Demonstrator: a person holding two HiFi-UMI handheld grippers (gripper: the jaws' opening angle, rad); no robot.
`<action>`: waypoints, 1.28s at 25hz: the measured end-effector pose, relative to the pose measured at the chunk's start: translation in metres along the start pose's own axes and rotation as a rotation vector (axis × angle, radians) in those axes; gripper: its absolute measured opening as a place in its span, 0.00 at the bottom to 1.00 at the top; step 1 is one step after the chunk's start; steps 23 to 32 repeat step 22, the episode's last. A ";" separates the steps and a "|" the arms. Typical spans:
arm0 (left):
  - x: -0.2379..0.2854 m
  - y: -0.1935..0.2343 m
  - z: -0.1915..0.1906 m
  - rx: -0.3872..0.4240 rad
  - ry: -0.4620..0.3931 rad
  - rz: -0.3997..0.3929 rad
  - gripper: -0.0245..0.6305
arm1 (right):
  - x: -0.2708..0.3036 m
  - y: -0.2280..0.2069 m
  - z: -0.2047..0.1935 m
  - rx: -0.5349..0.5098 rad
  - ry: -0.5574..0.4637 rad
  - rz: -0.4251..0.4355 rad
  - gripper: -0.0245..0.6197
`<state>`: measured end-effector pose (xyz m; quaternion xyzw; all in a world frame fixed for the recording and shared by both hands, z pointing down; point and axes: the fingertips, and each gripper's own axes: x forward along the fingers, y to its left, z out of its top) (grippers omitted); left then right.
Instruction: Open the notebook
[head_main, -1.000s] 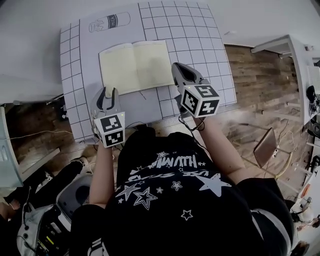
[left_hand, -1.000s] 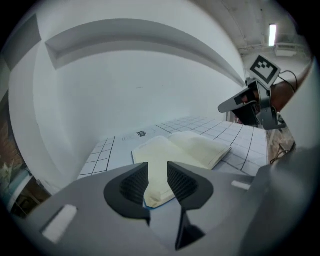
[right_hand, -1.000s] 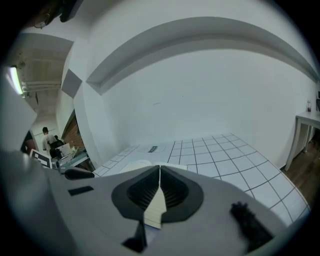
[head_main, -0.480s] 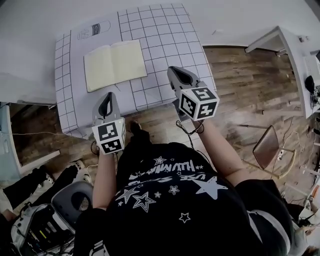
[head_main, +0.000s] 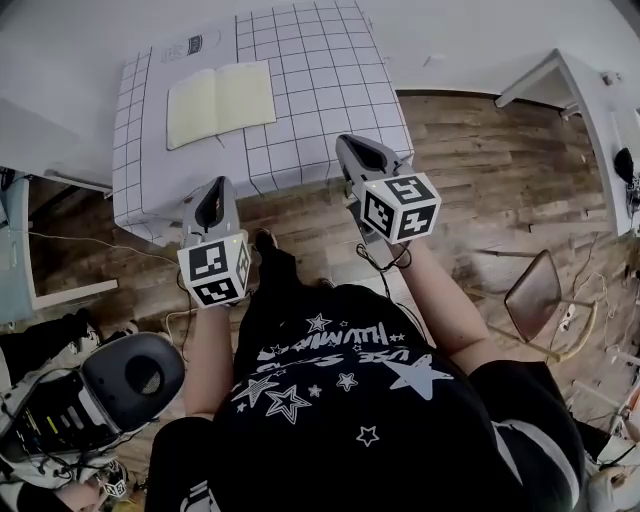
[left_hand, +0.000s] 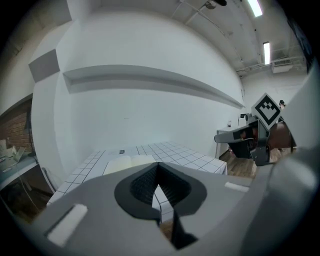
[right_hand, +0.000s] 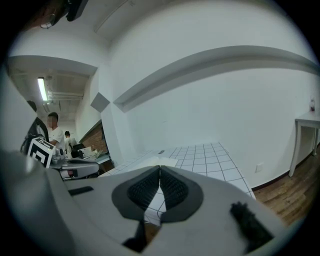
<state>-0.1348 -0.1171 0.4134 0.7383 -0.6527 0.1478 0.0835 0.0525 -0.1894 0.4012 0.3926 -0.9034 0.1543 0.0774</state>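
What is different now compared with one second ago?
The left gripper and right gripper drew back from the table and now hang over the wooden floor. The left jaws closed, empty. The notebook stays open on the table.

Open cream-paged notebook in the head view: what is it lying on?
The cream-paged notebook lies open on a white mat printed with a black grid. The part of the mat beneath its pages is covered.

White table (head_main: 148, 222), grid-printed sheet (head_main: 330, 90) covering its top, open notebook (head_main: 220, 100) lying on sheet
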 end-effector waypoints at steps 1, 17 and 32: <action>-0.008 -0.004 -0.001 -0.006 0.000 0.005 0.05 | -0.007 0.004 -0.003 0.000 0.004 0.011 0.06; -0.101 -0.025 -0.015 -0.102 -0.028 0.016 0.05 | -0.074 0.063 -0.020 -0.087 -0.028 0.104 0.06; -0.134 -0.020 -0.065 -0.069 -0.082 -0.006 0.05 | -0.086 0.103 -0.073 -0.122 -0.069 0.098 0.06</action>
